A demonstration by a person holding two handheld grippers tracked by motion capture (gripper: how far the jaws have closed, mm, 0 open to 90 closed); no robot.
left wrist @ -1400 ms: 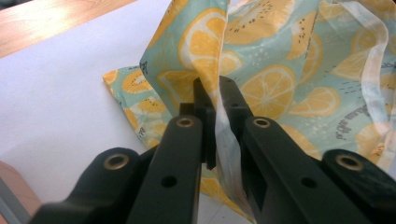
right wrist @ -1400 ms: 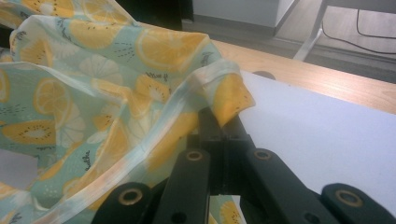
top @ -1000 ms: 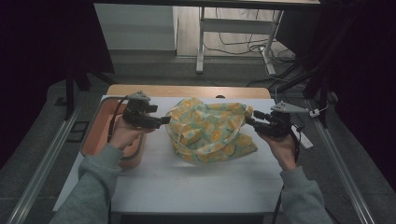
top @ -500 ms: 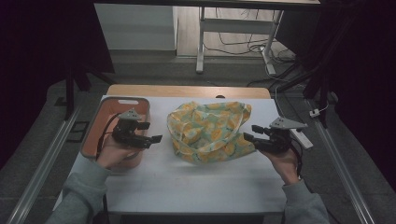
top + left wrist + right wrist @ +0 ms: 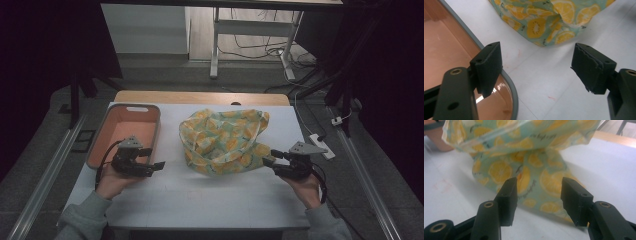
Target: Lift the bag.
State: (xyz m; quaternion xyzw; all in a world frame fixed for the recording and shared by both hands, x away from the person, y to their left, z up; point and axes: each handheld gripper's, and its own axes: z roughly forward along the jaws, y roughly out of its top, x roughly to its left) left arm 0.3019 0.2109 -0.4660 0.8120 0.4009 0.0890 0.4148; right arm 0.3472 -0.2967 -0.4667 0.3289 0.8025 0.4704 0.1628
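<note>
fruit-print bag [image 5: 223, 141] lies btwn left tongs [image 5: 156, 165] & right tongs [image 5: 268, 158], both spread wide, holding nothing.

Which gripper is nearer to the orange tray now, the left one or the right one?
The left gripper. It sits beside the near right corner of the orange tray, with one jaw over the rim. The right gripper is across the table, open at the lemon-print bag.

On your left, a shallow salmon-pink plastic tray with a grey rim [image 5: 127, 127] lies on the white tabletop [image 5: 200, 200]. Past the table's far edge you have a white metal desk frame [image 5: 215, 47]. A white power strip [image 5: 319, 145] lies on the floor at your right.
</note>
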